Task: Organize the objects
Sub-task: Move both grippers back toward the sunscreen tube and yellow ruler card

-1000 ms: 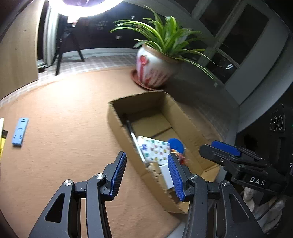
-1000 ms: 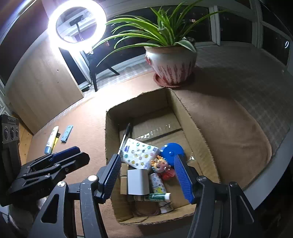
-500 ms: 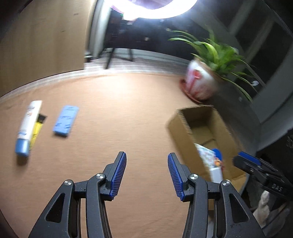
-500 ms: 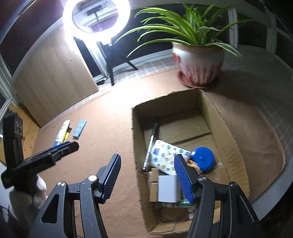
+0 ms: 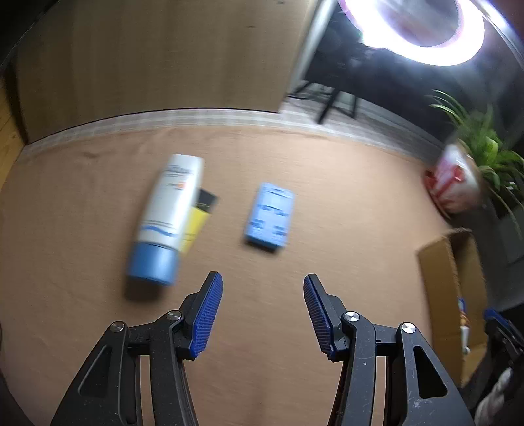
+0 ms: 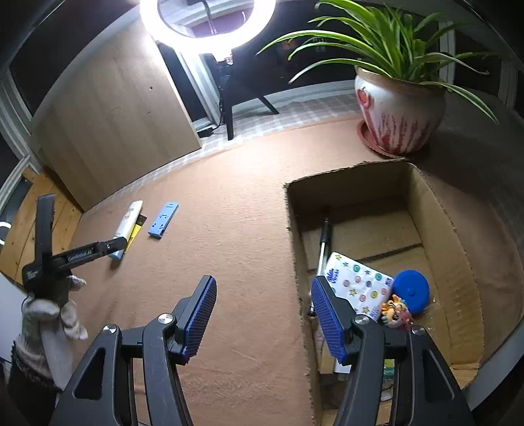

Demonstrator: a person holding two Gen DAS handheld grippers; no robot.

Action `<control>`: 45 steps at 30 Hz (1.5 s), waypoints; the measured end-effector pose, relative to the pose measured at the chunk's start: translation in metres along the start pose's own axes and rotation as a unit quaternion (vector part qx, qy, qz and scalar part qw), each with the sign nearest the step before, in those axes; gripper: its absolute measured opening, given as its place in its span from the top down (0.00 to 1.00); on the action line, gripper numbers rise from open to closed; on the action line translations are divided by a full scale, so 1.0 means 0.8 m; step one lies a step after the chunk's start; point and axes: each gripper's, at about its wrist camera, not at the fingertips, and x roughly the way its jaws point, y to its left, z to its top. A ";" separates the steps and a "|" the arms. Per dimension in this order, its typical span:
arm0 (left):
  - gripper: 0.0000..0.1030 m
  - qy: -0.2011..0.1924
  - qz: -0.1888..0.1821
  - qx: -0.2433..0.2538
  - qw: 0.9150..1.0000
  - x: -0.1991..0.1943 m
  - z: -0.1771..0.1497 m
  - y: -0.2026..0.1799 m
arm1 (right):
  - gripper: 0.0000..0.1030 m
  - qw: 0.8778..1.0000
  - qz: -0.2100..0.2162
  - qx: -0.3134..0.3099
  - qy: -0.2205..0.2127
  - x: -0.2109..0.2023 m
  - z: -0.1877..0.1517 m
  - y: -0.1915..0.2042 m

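A brown felt mat (image 6: pixel 235 203) covers the work surface, lit by a ring light (image 6: pixel 208 19).

Nearest, the left gripper (image 5: pixel 263 296) points down at bare mat; its jaws are opening and nothing lies between them. A second ago this view centred on the cardboard box (image 6: pixel 455 272); now the box sits at the right edge, and three loose items lie just ahead. This indicates that the box drop-off is done and the next pick is beginning.

The right gripper (image 6: pixel 263 300) is open and empty, hovering beside the box's left wall.

Further out lie the blue flat case (image 5: pixel 270 216), apart from the white tube (image 5: pixel 168 213), which overlaps the yellow tube (image 5: pixel 196 222). The potted plant (image 6: pixel 398 111) stands beyond the box.
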 end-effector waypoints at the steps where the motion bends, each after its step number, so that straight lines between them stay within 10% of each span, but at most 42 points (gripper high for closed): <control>1: 0.46 0.000 0.008 -0.008 1.000 0.002 0.004 0.011 | 0.45 1.000 0.000 -0.001 0.000 0.001 0.001 0.002; 45: 0.50 0.002 0.079 -0.076 0.994 0.053 0.046 0.123 | 0.45 0.999 0.010 -0.039 0.030 0.038 0.010 0.055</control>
